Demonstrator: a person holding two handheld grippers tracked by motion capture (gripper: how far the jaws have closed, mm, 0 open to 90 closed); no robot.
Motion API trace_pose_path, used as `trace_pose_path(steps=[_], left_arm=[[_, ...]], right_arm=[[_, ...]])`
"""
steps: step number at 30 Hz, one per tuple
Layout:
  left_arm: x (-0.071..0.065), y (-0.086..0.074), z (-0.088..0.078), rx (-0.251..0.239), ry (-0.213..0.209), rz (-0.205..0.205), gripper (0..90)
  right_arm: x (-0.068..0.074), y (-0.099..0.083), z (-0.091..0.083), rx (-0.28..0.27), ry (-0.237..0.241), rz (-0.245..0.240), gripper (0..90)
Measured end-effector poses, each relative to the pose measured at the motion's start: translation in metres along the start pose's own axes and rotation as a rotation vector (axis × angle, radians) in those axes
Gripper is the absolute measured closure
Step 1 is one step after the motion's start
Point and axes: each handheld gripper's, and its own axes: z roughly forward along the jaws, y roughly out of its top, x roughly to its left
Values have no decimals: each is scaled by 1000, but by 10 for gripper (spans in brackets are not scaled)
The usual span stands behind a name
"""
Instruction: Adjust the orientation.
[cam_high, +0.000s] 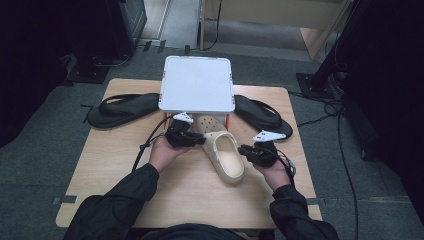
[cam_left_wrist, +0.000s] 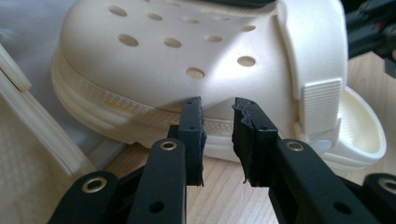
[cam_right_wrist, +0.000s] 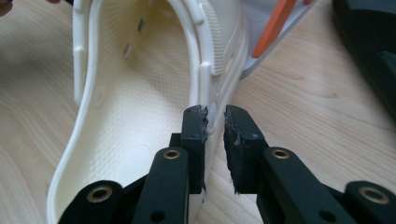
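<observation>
A cream clog (cam_high: 223, 149) with round holes over its toe is seen lying near the middle of the wooden tabletop (cam_high: 125, 165), its toe toward twelve o'clock and its heel toward five o'clock in the high view. The toe lies just under the front edge of a white square box (cam_high: 197, 82), which stands at twelve o'clock.

The left gripper (cam_high: 196, 139) is held at the clog's nine o'clock side, against the toe. In the left gripper view its fingers (cam_left_wrist: 194, 135) are set a narrow gap apart, tips at the clog's side near the sole; whether they press on it cannot be told.

The right gripper (cam_high: 243, 149) is held at the clog's three o'clock side. In the right gripper view its fingers (cam_right_wrist: 195, 140) are also a narrow gap apart, and the clog's side wall is seen at that gap; a firm clamp cannot be told.

A black sandal (cam_high: 122, 109) lies at ten o'clock, partly under the box, and another black sandal (cam_high: 262, 116) at two o'clock. Dark sleeves (cam_high: 115, 205) enter from six o'clock.
</observation>
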Motion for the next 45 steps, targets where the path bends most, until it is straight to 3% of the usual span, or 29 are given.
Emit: trace_pose_path(steps=[3, 7, 13, 23, 34, 38, 40, 45], left_arm=[[0, 0, 0, 0, 0, 3, 734], [-1, -1, 2, -4, 1, 0, 734], [0, -1, 2, -12, 22, 4, 736], [1, 0, -3, -39, 56, 12, 768], [1, 0, -6, -41, 56, 13, 755], [-1, 1, -8, -40, 49, 39, 734], [-2, 1, -10, -26, 55, 51, 734], [-5, 4, -24, -61, 28, 43, 734]], right_arm=[[-3, 0, -1, 14, -9, -7, 806], [-3, -5, 5, 75, 3, -13, 831], [2, -5, 6, 67, 29, 20, 855], [20, -4, 11, 77, 95, -4, 857], [25, -5, 12, 68, 115, 0, 858], [24, -5, 12, 71, 107, -12, 838], [24, -4, 9, 37, 89, -12, 846], [28, -3, -1, 1, 106, -35, 847]])
